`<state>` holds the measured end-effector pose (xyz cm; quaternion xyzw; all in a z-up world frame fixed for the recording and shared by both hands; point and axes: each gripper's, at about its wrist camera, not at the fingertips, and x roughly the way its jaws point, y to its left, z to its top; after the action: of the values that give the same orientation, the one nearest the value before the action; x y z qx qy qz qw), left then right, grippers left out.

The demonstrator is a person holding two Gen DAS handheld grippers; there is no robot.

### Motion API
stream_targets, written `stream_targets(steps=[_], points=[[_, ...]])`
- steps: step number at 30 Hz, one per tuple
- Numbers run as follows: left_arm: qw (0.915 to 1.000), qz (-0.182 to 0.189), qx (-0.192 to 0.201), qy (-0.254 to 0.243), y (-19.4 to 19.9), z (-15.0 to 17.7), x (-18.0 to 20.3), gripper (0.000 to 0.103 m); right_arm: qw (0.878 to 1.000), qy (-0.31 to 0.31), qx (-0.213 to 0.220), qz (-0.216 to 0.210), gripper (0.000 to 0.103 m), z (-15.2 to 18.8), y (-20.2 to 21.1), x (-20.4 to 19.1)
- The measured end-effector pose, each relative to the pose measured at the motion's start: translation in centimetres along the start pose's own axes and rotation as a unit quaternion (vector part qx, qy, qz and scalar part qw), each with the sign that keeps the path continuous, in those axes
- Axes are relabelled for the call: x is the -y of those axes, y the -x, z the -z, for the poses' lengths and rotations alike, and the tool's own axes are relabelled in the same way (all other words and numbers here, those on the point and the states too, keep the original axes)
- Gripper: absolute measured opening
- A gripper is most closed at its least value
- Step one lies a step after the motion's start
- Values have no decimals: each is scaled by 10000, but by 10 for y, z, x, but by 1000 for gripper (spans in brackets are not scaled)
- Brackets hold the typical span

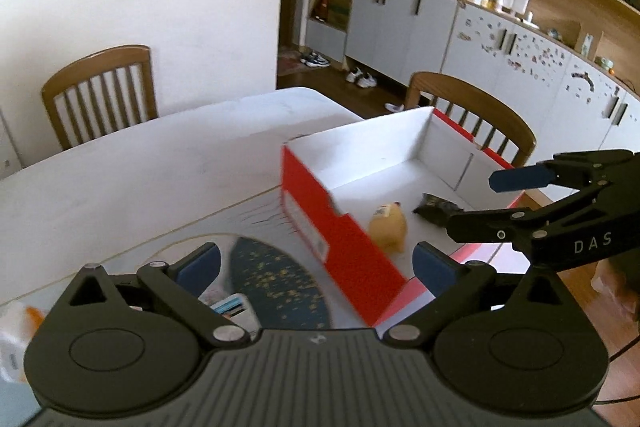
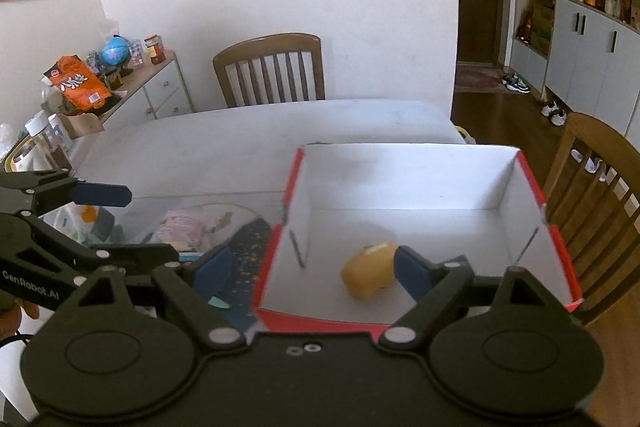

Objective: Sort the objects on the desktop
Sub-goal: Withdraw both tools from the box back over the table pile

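A red cardboard box (image 1: 308, 215) with a white inside (image 2: 400, 179) stands on the white table (image 1: 140, 155). In it lie a yellow bun-like object (image 1: 388, 227) (image 2: 370, 273) and a small dark packet (image 1: 434, 209). My left gripper (image 1: 316, 265) hangs open over the box's near left wall, nothing between its blue pads. My right gripper (image 2: 312, 269) is open above the box's near edge, its right pad just beside the yellow object without pressing it. Each gripper shows in the other's view, the right gripper (image 1: 480, 203) and the left gripper (image 2: 136, 223), both with jaws spread.
Left of the box lies a dark blue speckled mat (image 1: 276, 279) with a small card (image 1: 234, 307), a pink packet (image 2: 184, 227) and other loose items. Wooden chairs stand at the far side (image 2: 272, 67) and to the right (image 2: 592, 167). A cluttered sideboard (image 2: 160, 87) is far left.
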<state>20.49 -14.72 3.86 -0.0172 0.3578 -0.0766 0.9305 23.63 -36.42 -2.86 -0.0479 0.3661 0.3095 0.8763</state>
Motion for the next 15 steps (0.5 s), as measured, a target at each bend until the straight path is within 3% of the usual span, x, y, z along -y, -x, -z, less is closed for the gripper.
stream_targets(steps=[15], points=[[9982,-518,231,217,57,42,-85,103,9999,83,21,-124,89,4,-14,-88]])
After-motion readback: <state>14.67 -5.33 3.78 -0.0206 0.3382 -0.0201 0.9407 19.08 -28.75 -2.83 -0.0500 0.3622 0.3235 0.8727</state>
